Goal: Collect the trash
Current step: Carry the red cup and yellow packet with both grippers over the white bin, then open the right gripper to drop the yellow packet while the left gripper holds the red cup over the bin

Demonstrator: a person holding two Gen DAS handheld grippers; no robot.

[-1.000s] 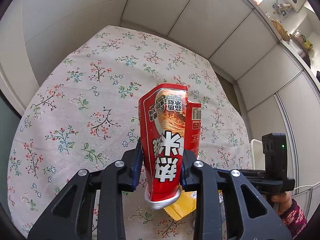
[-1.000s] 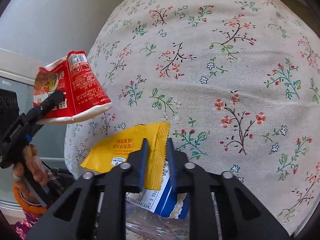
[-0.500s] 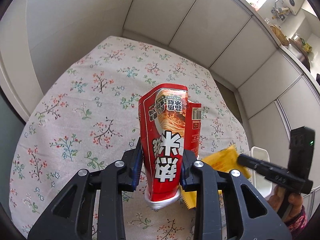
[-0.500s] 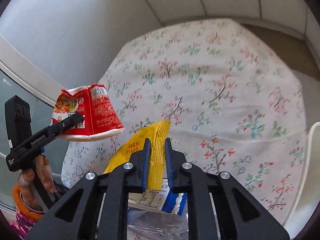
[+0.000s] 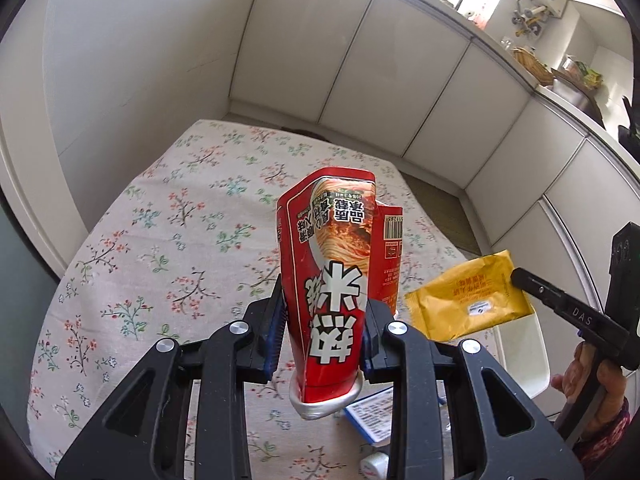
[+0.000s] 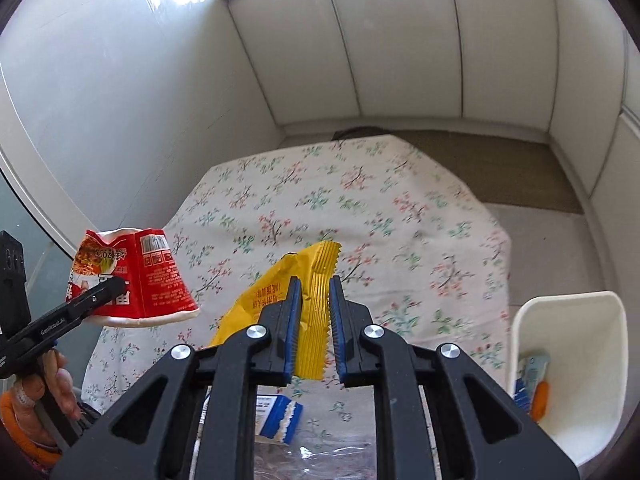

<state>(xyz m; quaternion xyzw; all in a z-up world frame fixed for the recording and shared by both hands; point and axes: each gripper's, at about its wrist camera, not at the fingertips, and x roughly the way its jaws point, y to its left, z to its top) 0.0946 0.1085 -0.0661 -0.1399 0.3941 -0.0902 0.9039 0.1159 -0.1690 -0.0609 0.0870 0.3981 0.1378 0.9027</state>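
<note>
Surface: You work over a counter [image 6: 400, 216] covered by a white cloth with small flowers. Most of the cloth is bare.
Room: Pale walls and white cabinet doors [image 5: 400, 64] stand behind the counter. A brown mat [image 6: 500, 160] lies on the floor past the far edge.
Edges: The far edge of the counter sits near the back wall. The right edge drops to the floor, and a white bin [image 6: 568, 380] stands there, just beside the counter.
Open room: Above the cloth the air is free between your two tools. The wall on the left is close to the counter.
Left tool: Your left tool [image 5: 324, 332] pinches a squashed red noodle cup [image 5: 336, 280]. The cup stands upside down, with its silver rim below the tool and its bottom pointing away from you. It hangs in the air above the cloth.
Right tool: Your right tool [image 6: 312, 320] is pressed together on a yellow wrapper [image 6: 304, 300], holding it by its zigzag end. The wrapper is lifted off the cloth, to the left of the bin.
Other trash: A blue and white packet [image 6: 276, 416] and some clear plastic [image 6: 320, 456] lie on the cloth under the right tool. The bin holds a few small things.
</note>
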